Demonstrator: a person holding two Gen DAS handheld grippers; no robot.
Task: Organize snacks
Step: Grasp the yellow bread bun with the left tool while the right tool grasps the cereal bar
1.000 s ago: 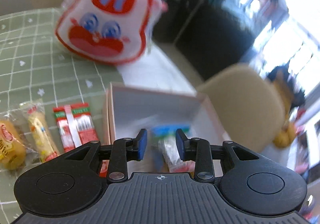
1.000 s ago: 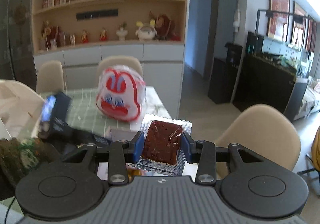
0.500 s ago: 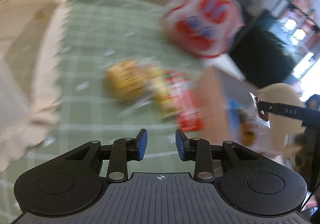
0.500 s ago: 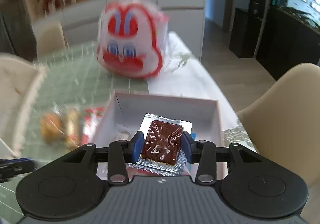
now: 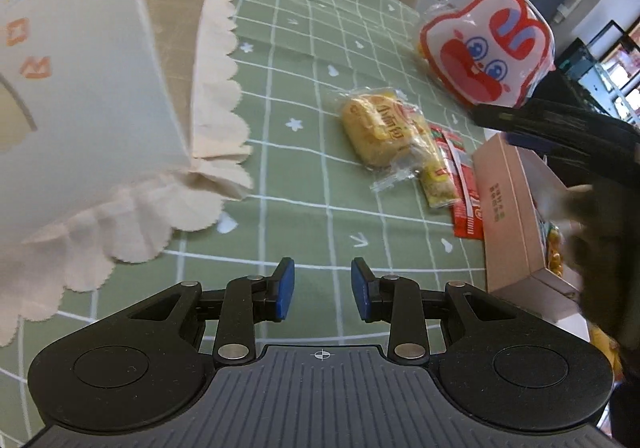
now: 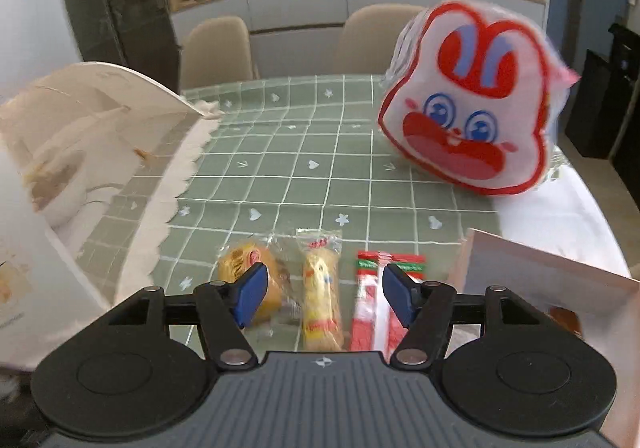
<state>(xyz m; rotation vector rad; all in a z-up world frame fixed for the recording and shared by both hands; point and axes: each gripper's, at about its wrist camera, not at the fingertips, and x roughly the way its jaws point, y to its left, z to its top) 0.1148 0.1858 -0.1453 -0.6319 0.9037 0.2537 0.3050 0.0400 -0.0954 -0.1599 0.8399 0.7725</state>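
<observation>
1. Now the right claw (image 6: 322, 298) is held spread and empty above three snacks lined up on the worktop (image 6: 320, 152), beside the box (image 6: 536, 272).
2. Ideally, the yellow pack (image 6: 322, 300) is straddled across its narrow width before being pinched.
3. Meanwhile the left claw (image 5: 322, 288) is kept spread and empty, well clear.

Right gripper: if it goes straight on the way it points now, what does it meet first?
Probably the yellow snack stick, lying between the right gripper's open fingers; depth is unclear.

Left claw (image 5: 322, 289) and right claw (image 6: 321, 295) both gape, gripping nothing.
</observation>
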